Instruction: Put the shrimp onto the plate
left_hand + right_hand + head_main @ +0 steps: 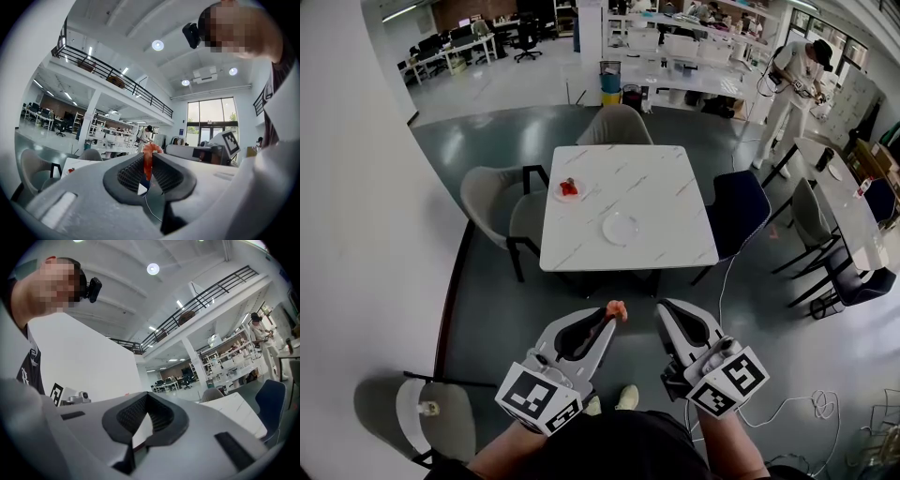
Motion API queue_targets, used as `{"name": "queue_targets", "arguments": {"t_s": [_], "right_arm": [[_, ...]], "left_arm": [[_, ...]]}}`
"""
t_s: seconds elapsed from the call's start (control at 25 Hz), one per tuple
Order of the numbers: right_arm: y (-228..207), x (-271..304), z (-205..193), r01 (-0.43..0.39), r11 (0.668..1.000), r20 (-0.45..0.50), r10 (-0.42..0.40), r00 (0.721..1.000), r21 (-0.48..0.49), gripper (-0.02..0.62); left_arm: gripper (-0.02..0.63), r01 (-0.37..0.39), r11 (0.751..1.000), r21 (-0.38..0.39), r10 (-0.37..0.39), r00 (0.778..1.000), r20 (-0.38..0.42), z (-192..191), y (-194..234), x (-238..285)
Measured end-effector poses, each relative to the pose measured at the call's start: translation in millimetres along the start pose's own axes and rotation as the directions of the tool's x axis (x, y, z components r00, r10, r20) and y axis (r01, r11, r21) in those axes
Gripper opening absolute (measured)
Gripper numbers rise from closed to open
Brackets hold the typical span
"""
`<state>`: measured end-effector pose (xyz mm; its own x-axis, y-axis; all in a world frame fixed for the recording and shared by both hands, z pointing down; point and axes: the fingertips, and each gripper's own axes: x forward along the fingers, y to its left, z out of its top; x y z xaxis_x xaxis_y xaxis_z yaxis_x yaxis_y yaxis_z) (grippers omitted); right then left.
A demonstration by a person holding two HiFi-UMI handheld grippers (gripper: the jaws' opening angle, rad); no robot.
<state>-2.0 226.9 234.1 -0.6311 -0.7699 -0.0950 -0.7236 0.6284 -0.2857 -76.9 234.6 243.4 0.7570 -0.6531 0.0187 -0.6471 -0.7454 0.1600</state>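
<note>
An orange shrimp (pixel 617 309) sticks up from the tips of my left gripper (pixel 612 317), which is shut on it; in the left gripper view the shrimp (pixel 149 158) stands pinched between the dark pads. My right gripper (pixel 667 309) is shut with nothing in it, its pads (pixel 159 414) meeting at the tips. Both grippers hang over the floor, short of the white marble table (pixel 656 178). An empty clear plate (pixel 620 228) lies near the table's front middle. A small dish (pixel 568 190) with something red on it sits at the table's left edge.
Grey chairs (pixel 492 202) stand at the table's left and far side (pixel 615 127), a dark blue chair (pixel 739 211) at its right. A white wall (pixel 356 234) runs along the left. A person (pixel 789 89) stands far right beside another table (pixel 844 202). A cable (pixel 797 408) lies on the floor.
</note>
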Motion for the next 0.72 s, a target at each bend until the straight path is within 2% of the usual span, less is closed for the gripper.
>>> {"name": "queue_targets", "arguments": {"t_s": [0.36,0.72], "right_arm": [[-11,-5,5,-0.038,0.999,0.021,0.038,0.999,0.011,0.002],[-29,-21,10,-0.066,0.998,0.033,0.065,0.997,0.021,0.002]], "left_arm": [[0.063,-0.03,0.999,0.015,0.03,1.0,-0.004,3,3,11],[0.063,-0.063,0.998,0.024,0.063,0.998,-0.008,0,-12,27]]}}
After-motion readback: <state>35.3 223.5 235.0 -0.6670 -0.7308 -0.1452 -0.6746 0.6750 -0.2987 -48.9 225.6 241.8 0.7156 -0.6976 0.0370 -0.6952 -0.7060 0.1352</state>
